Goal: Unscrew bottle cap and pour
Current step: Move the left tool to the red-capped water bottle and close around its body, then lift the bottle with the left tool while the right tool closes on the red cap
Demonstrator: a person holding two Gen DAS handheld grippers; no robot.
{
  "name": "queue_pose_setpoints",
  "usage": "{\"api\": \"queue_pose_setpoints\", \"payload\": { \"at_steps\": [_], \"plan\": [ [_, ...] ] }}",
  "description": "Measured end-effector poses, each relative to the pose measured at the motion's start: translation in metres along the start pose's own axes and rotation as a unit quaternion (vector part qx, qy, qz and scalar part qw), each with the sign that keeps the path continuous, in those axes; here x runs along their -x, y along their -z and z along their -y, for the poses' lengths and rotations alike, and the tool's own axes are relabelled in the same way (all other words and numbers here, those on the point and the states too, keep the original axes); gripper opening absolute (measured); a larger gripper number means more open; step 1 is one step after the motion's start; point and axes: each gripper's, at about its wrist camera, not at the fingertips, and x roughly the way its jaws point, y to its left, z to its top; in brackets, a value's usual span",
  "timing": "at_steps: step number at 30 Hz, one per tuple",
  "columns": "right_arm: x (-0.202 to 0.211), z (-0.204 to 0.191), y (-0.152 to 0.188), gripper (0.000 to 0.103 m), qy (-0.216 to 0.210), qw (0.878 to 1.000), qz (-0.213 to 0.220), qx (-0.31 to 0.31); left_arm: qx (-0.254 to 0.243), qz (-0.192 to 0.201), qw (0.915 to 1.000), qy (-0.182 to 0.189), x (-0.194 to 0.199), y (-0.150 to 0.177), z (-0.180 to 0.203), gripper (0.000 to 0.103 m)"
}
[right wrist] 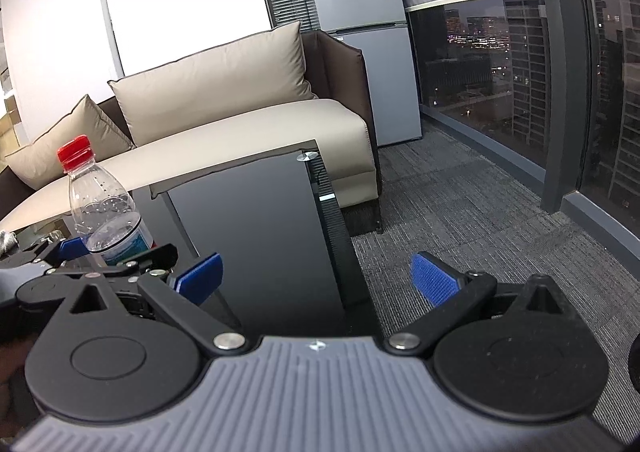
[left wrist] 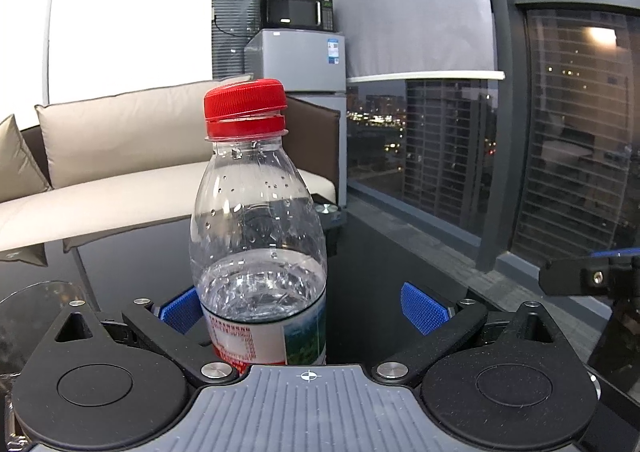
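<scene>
The left gripper [left wrist: 302,306] gapes around the capped bottle [left wrist: 260,252]; right gripper [right wrist: 316,278] beside it, empty, spread wide.

Clear plastic bottle [left wrist: 258,248] with red ribbed screw cap [left wrist: 245,108] is standing upright on dark glass counter [right wrist: 260,236], about a third full of water, cap sitting slightly tilted on neck.

The bottle [left wrist: 258,252] stands on the worktop [left wrist: 372,252] at centre frame, between the fingers of my left claw [left wrist: 304,310], nearer the left one. Behind it, left, the sofa [left wrist: 132,172]; behind that, the fridge [left wrist: 298,60] with the microwave [left wrist: 298,12] on top.
</scene>
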Motion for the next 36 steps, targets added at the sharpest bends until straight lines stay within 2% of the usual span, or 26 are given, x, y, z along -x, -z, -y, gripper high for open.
{"api": "queue_pose_setpoints", "payload": {
  "at_steps": [4,8,12,14,16,24,36],
  "plan": [
    [-0.001,0.001,0.001,0.103,0.003,1.000,-0.001,-0.001,0.011,0.007,0.9999,0.006,-0.002,-0.002,-0.005,0.095],
    [-0.002,0.000,0.002,0.103,0.005,1.000,-0.003,-0.003,0.012,0.010,0.9999,0.005,-0.004,-0.005,-0.010,0.079],
    [-0.003,-0.001,0.003,0.103,0.008,1.000,-0.007,-0.001,0.007,0.012,0.9999,0.006,-0.007,-0.004,-0.012,0.074],
    [-0.004,-0.001,0.004,0.103,0.011,1.000,-0.007,0.000,0.010,0.012,0.9999,0.006,-0.008,-0.006,-0.014,0.062],
    [-0.005,-0.001,0.004,0.103,0.013,1.000,-0.007,-0.001,0.015,0.012,0.9998,0.008,-0.008,-0.007,-0.018,0.057],
    [-0.006,0.002,0.005,0.103,0.019,1.000,-0.003,-0.007,0.013,0.010,0.9990,0.041,-0.007,-0.007,-0.018,0.056],
    [0.010,0.010,0.001,0.103,-0.001,0.999,0.033,-0.009,-0.024,-0.003,0.9915,0.128,0.009,-0.002,0.003,0.056]
  ]
}}
